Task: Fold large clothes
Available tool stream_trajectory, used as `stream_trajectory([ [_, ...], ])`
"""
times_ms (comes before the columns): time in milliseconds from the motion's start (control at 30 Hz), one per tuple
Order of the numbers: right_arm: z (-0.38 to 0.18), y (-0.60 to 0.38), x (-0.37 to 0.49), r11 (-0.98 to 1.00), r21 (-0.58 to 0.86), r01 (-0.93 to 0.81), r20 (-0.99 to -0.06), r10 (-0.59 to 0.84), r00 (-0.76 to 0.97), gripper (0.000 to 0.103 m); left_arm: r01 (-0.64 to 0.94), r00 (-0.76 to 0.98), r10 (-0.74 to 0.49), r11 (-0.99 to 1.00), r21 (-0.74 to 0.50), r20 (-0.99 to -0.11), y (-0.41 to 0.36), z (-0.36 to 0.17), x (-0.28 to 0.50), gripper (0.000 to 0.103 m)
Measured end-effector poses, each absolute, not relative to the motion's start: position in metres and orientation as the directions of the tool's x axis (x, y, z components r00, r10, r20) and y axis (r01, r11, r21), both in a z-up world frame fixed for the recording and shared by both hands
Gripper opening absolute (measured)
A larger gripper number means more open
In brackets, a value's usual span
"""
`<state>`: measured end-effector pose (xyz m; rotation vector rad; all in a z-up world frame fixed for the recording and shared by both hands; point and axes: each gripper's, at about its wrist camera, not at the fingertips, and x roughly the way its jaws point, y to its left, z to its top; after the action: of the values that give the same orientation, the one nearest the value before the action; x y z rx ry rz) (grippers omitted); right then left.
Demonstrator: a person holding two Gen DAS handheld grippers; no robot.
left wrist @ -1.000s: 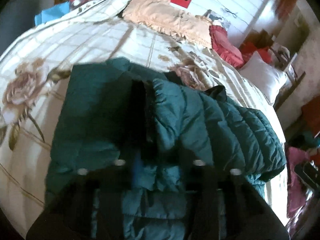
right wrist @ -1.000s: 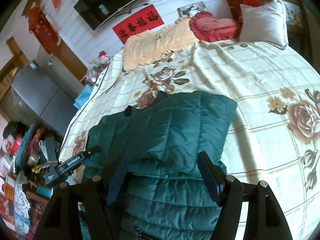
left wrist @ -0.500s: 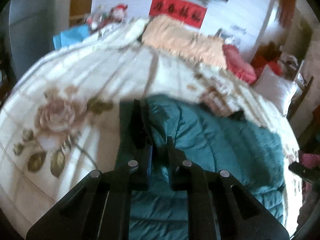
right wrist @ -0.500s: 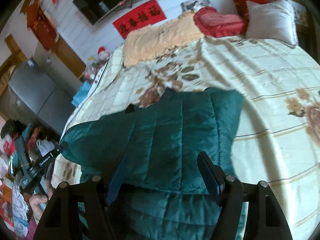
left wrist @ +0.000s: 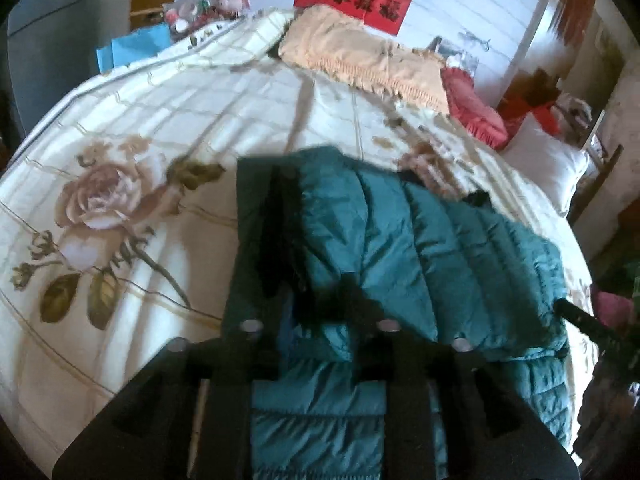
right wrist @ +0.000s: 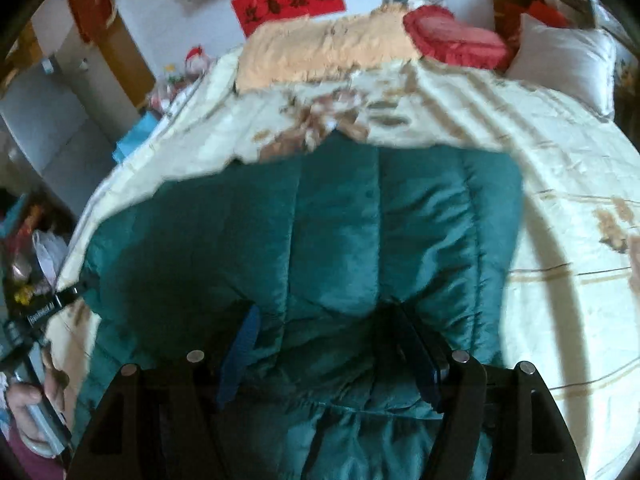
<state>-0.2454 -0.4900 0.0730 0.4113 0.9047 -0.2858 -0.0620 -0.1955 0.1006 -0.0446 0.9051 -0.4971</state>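
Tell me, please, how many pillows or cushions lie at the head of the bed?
3: a long peach pillow by the wall, a red cushion right of it, and a white pillow at the far right. Others may be hidden.

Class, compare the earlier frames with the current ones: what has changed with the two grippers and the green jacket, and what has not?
The left gripper, nearly shut on a fold of the green jacket half a second ago, has spread its fingers again and let go. The jacket panel now lies folded over. The right gripper stayed wide open over the jacket, and the floral bedspread is unchanged.
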Motion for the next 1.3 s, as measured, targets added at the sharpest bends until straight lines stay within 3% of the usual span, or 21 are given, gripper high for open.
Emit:
stream_trajectory([
  [33, 0.081, -0.493, -0.249, 0.883, 0.221, 0.415, -0.797, -0.082, 0.598, 0.068, 0.390, 0.539, -0.435, 0.888, -0.243, -0.722, -0.193, 0.109, -0.065, 0.048],
  [133, 0.096, -0.499, -0.252, 0.880, 0.197, 0.433, -0.783, -0.124, 0.610, 0.068, 0.387, 0.608, -0.463, 0.882, -0.268, -0.645, -0.187, 0.129, -0.073, 0.067],
  [233, 0.099, -0.499, -0.238, 0.885, 0.160, 0.437, -0.784, -0.155, 0.601, 0.068, 0.397, 0.616, -0.472, 0.878, -0.269, -0.631, -0.197, 0.137, -0.068, 0.067],
  [533, 0.053, -0.500, -0.183, 0.874, 0.061, 0.483, -0.823, -0.230, 0.519, 0.068, 0.377, 0.569, -0.234, 0.926, -0.004, -0.789, -0.255, 0.064, -0.026, 0.069],
  [633, 0.032, -0.500, -0.173, 0.881, 0.000, 0.474, -0.832, -0.263, 0.488, 0.069, 0.370, 0.583, -0.251, 0.929, -0.022, -0.773, -0.253, 0.051, -0.026, 0.080],
  [833, 0.043, -0.505, -0.177, 0.870, -0.024, 0.492, -0.845, -0.281, 0.456, 0.073, 0.377, 0.565, -0.267, 0.925, -0.044, -0.781, -0.251, 0.046, -0.023, 0.080],
  [1033, 0.089, -0.457, -0.199, 0.914, 0.083, 0.397, -0.785, -0.186, 0.591, 0.073, 0.373, 0.573, -0.272, 0.926, -0.048, -0.773, -0.252, 0.046, -0.025, 0.080],
  [1167, 0.071, -0.425, -0.190, 0.943, 0.049, 0.328, -0.816, -0.151, 0.557, 0.073, 0.372, 0.573, -0.273, 0.927, -0.052, -0.772, -0.252, 0.046, -0.025, 0.080],
  [1300, 0.032, -0.412, -0.186, 0.942, -0.040, 0.332, -0.844, -0.210, 0.493, 0.073, 0.378, 0.568, -0.280, 0.924, -0.058, -0.774, -0.251, 0.044, -0.025, 0.082],
])
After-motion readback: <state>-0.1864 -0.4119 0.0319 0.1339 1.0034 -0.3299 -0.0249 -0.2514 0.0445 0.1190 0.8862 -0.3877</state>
